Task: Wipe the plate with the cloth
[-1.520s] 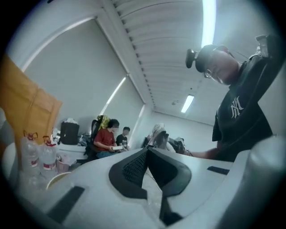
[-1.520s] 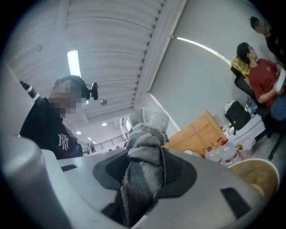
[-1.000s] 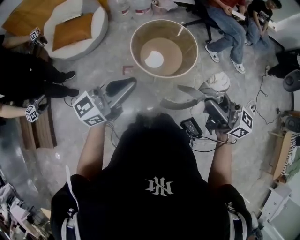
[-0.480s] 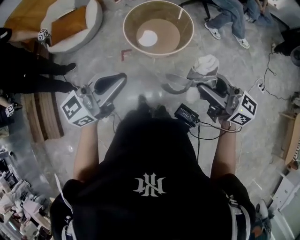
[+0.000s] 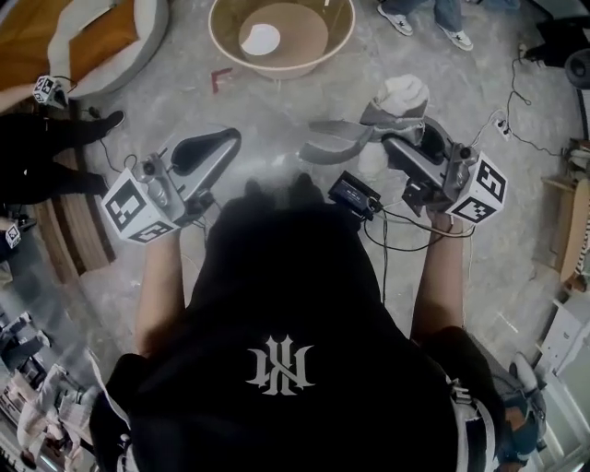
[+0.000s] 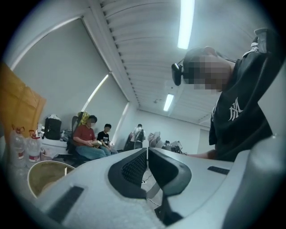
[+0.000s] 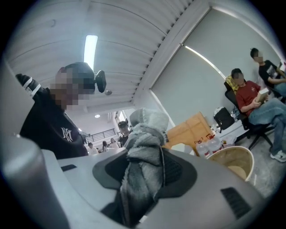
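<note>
A small white plate [image 5: 260,39] lies inside a round wooden tub [image 5: 334,48] on the floor ahead of me. It stands well away from both grippers. My right gripper [image 5: 392,115] is tilted upward and shut on a grey-white cloth [image 5: 403,92]. In the right gripper view the cloth [image 7: 145,156] bunches up between the dark pads [image 7: 178,172], and the tub [image 7: 232,165] is low on the right. My left gripper [image 5: 221,143] is shut with nothing in it. Its pads [image 6: 132,167] meet in the left gripper view, where the tub [image 6: 44,179] is at lower left.
A round cushioned seat [image 5: 92,37] lies at the top left. Another person's marker cube [image 5: 46,90] and dark legs are at the left, beside a wooden bench [image 5: 69,230]. Seated people's feet [image 5: 424,20] are beyond the tub. Cables [image 5: 502,124] trail on the floor at right.
The tub and plate have slid toward the top of the head view. Both grippers stay raised close to my body, and the cloth remains in the right one.
</note>
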Demonstrator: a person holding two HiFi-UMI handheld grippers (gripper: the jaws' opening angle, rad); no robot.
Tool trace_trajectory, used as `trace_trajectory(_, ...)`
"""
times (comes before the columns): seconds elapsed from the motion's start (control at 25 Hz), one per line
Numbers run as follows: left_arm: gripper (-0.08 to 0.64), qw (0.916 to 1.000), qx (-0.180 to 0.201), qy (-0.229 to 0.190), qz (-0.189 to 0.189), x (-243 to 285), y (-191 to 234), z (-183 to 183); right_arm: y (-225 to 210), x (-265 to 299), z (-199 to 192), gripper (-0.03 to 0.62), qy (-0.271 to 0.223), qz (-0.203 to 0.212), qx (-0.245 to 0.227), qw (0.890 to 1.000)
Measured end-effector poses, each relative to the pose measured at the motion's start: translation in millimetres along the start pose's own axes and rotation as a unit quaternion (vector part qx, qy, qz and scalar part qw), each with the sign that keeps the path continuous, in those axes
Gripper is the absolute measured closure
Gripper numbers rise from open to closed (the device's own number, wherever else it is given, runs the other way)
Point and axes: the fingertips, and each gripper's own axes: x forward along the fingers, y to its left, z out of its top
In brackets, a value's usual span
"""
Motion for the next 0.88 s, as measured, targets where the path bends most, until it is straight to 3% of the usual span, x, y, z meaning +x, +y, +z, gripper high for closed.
trace_trajectory(0.24,0.551,0.9987,0.038,0.024,-0.025,6,-8,2,9,-6,7,0.431,-0.006,-0.029,-0.013,0.999)
trace_trajectory(0.48,0.551,0.9988,0.039,0.021,-0.021,5,-2,22,15,5,24,0.431,-0.033,-0.022,-0.005,0.999)
trace_trajectory(0.88,0.551,0.9988,0.044,0.012,-0.019,5,-7,33,16,11,23,0.431,-0.025,-0.025,0.005,0.999)
